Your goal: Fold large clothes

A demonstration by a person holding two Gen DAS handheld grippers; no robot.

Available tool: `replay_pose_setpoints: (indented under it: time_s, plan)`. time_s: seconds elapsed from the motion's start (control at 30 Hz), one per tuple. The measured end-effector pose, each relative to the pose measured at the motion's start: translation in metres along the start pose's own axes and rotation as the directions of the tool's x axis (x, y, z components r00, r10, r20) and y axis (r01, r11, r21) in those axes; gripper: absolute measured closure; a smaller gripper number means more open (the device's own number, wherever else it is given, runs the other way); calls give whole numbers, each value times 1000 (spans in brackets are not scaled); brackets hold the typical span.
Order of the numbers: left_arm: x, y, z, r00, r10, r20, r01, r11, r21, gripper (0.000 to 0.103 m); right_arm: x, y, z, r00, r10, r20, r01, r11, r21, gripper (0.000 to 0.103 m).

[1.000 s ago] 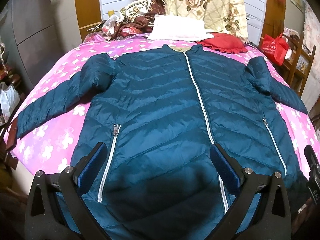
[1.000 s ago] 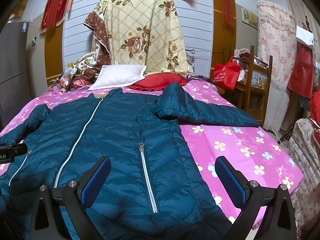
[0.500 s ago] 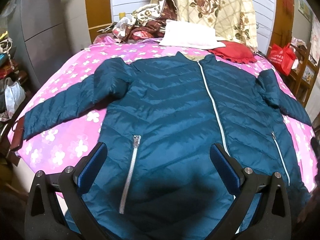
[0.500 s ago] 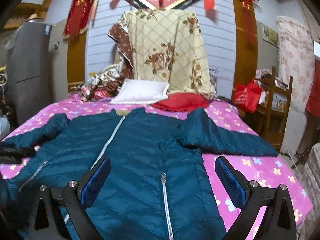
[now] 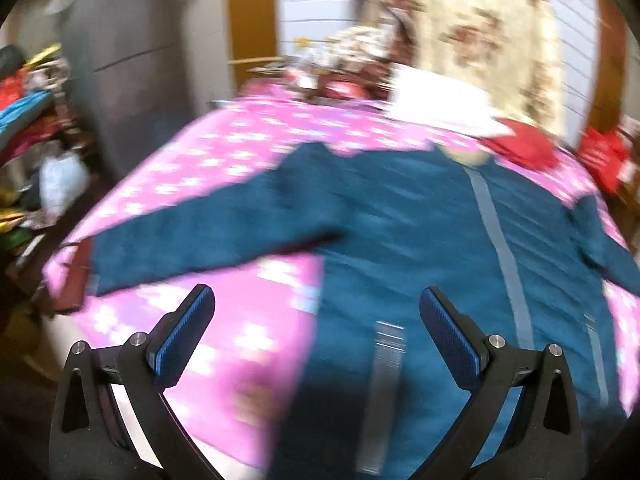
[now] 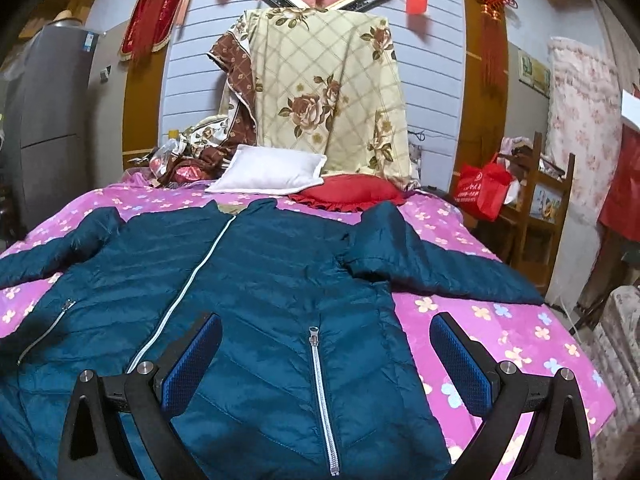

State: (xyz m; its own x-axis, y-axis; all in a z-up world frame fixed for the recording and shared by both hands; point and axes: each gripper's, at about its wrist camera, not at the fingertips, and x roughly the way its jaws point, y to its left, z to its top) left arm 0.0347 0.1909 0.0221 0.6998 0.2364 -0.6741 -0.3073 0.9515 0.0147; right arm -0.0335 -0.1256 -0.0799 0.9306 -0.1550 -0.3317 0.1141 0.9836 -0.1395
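Note:
A dark teal puffer jacket (image 6: 260, 280) lies flat and face up on a pink flowered bed (image 6: 500, 332), zipped, with both sleeves spread out to the sides. In the blurred left wrist view the jacket (image 5: 420, 220) fills the right half, and its left sleeve (image 5: 192, 244) reaches toward the bed's left edge. My left gripper (image 5: 316, 308) is open above the jacket's lower left side, holding nothing. My right gripper (image 6: 326, 334) is open over the jacket's lower right front, near a pocket zipper (image 6: 320, 384), also holding nothing.
A white pillow (image 6: 268, 170) and a red cushion (image 6: 352, 192) lie at the bed's head under a floral cloth (image 6: 328, 92). A grey cabinet (image 6: 44, 120) stands at the left. A red bag (image 6: 480, 188) and wooden shelves (image 6: 540, 200) stand on the right.
The left gripper has swung quickly left, so the left sleeve and bed edge now fill its blurred view. The right gripper has pulled back and tilted up. Both stay open.

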Motion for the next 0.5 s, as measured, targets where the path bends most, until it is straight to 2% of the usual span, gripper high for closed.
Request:
replay_pose_setpoints:
  time_s: [0.1, 0.13, 0.2, 0.23, 0.3, 0.4, 0.43, 0.5]
  plan:
    - [32, 75, 7, 989, 148, -10, -149, 987, -58, 0, -4, 1, -1, 1000, -5, 25, 5, 1000, -6, 0]
    - [50, 105, 7, 975, 221, -36, -223, 972, -69, 0, -5, 1, -1, 1000, -6, 27, 6, 1000, -7, 0]
    - [74, 148, 3, 953, 289, -90, -297, 951, -91, 0, -4, 3, -1, 1000, -6, 22, 7, 1000, -13, 0]
    - [84, 169, 0, 944, 303, -129, -318, 941, -118, 0, -4, 3, -1, 1000, -7, 20, 7, 1000, -14, 0]
    - [94, 197, -5, 942, 288, -172, -316, 933, -169, 0, -3, 4, -1, 1000, -7, 18, 8, 1000, -17, 0]
    - [100, 210, -7, 935, 297, -195, -332, 926, -181, 0, -3, 4, -1, 1000, -11, 17, 11, 1000, -20, 0]
    - [99, 211, -7, 938, 288, -192, -325, 925, -200, 0, -3, 4, -1, 1000, -11, 19, 12, 1000, -21, 0]
    - [94, 202, -6, 959, 230, -168, -264, 937, -228, 0, -3, 3, -1, 1000, -10, 17, 10, 1000, -17, 0]
